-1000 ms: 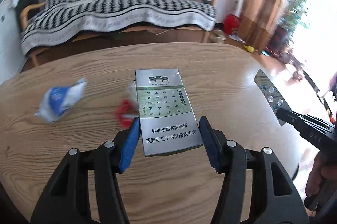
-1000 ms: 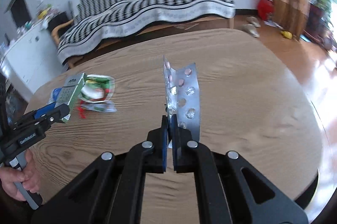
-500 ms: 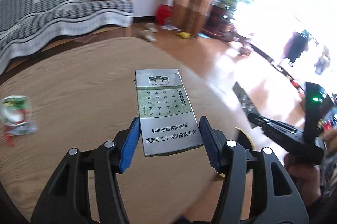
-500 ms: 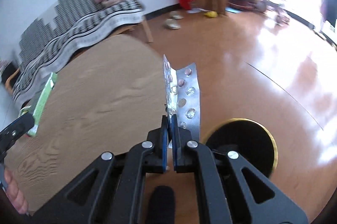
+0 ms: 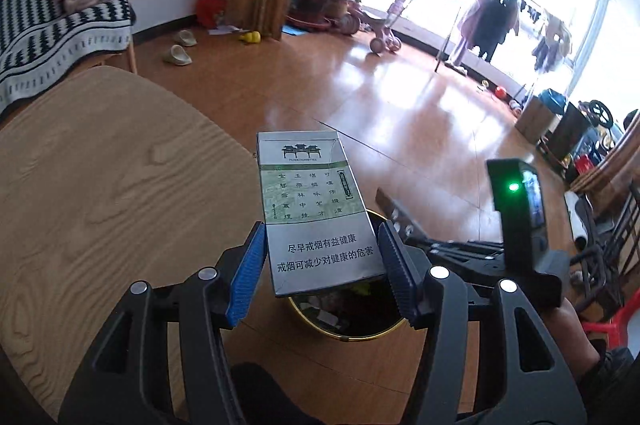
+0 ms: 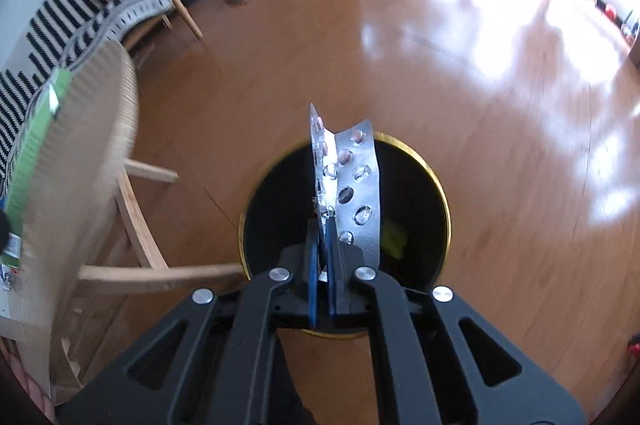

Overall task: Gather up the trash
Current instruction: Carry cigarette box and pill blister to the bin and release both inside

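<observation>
Over the round black bin with a gold rim (image 6: pixel 442 185), which stands on the orange-brown wooden floor (image 6: pixel 500 73) just beside the oval light-wood tabletop (image 5: pixel 104 177), both tools carry rubbish. The right gripper (image 6: pixel 323 225) is clamped tight on the lower edge of a folded silver blister pack of pills (image 6: pixel 356 185), which stands upright directly above the bin's dark opening. The left gripper (image 5: pixel 320 265) pinches a grey-and-green cigarette box with Chinese print (image 5: pixel 314 209) between its blue pads (image 5: pixel 246 273); from the left wrist camera the box hangs near the bin's (image 5: pixel 348 333) table-side rim, partly over it.

Judging from this, the drop is the step in hand. The blister pack looks safe to release, though its light, bent foil could flutter or catch on a pad and fall late. The box is the likelier trouble: let go where it hangs, it may strike the rim and tumble onto the floor or slide under the tabletop. Some litter already lies inside the bin, including something yellow-green (image 6: pixel 394 239).
</observation>
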Action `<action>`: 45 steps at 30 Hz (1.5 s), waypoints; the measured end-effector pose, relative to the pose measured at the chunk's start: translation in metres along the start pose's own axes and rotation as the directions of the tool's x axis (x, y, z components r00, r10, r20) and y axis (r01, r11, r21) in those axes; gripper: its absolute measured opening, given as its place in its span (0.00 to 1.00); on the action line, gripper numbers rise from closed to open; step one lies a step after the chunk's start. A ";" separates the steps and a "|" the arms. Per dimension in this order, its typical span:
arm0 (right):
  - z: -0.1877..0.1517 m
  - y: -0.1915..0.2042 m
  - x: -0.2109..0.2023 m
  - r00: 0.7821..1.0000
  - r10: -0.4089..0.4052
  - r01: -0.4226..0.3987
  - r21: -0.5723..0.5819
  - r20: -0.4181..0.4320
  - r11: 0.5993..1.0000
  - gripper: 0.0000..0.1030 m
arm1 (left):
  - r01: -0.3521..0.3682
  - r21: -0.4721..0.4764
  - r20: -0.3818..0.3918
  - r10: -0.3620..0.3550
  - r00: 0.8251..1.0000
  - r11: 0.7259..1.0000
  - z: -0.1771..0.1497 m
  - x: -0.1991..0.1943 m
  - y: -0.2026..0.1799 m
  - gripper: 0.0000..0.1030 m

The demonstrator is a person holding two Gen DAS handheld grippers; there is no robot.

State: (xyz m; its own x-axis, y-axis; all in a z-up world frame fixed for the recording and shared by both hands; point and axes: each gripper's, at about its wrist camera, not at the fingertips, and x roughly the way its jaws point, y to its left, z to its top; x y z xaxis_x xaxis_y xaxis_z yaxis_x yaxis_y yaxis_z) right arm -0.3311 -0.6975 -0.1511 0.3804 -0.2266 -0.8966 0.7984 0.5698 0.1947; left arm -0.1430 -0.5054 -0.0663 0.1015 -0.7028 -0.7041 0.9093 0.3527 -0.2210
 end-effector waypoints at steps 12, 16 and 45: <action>-0.001 -0.020 0.032 0.990 0.015 -0.008 0.054 -0.139 0.999 0.04 | 0.028 0.015 -0.049 -0.027 0.998 0.999 0.006 0.041 -0.012 0.54; 0.004 -0.023 0.031 0.993 0.023 -0.017 0.052 -0.120 0.999 0.04 | 0.032 0.020 -0.058 -0.031 0.998 0.999 0.006 0.048 -0.015 0.54; 0.009 -0.085 -0.005 0.990 -0.133 0.111 0.293 0.053 0.950 0.75 | 0.095 0.021 -0.138 -0.091 0.986 0.995 -0.007 0.096 -0.034 0.65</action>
State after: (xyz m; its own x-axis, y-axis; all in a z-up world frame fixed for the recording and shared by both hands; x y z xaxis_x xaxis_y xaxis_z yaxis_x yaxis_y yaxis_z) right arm -0.3964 -0.7520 -0.1601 0.2956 -0.3420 -0.8920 0.9372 0.2847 0.2014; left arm -0.1668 -0.5804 -0.1308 -0.0387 -0.6399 -0.7675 0.9230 0.2713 -0.2728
